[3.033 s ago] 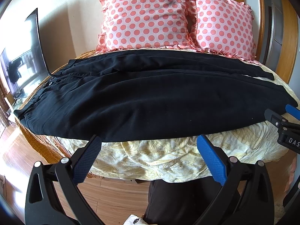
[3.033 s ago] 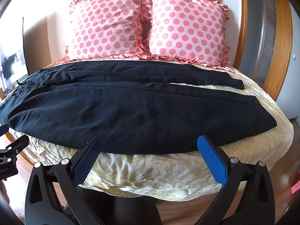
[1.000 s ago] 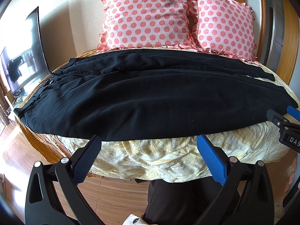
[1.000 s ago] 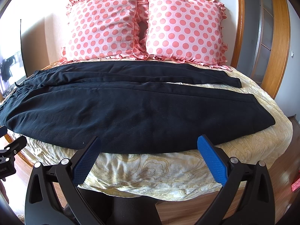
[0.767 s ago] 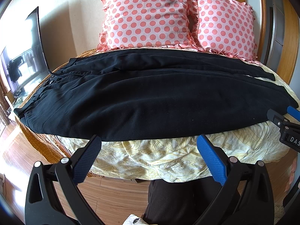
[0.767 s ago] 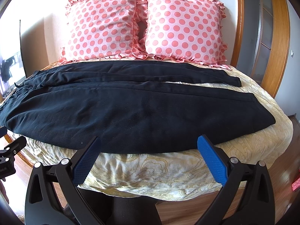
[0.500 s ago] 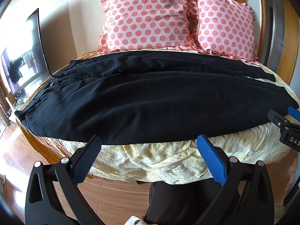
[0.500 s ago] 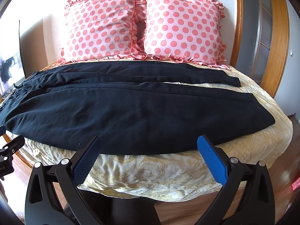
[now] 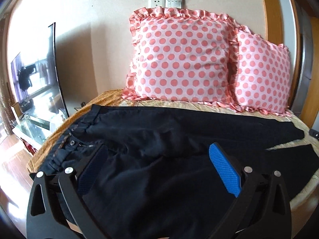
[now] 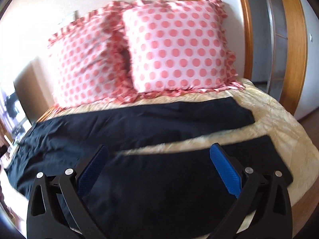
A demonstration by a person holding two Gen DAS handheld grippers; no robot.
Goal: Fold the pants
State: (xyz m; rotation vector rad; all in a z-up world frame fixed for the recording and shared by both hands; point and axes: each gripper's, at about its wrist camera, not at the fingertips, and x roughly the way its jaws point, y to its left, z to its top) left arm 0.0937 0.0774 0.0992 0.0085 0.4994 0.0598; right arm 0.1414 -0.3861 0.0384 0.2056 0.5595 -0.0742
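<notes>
We find the black pants (image 9: 159, 139) laid flat across the bed (image 10: 279, 115), waistband to the left, legs running right with a strip of bedspread between them. The left gripper (image 9: 157, 165) and right gripper (image 10: 159, 165) both stand wide, holding nothing, over the cloth. Two dotted pillows (image 9: 179, 55) lean behind.

- Location type: home bedroom.
- Bed (image 10: 279, 119) with yellow patterned cover.
- Two pink polka-dot pillows (image 9: 179, 59) against the wall.
- Television (image 9: 37, 87) beside the bed.
- Wall sockets (image 9: 165, 2) above the pillows.
- Wooden floor (image 9: 12, 159).
</notes>
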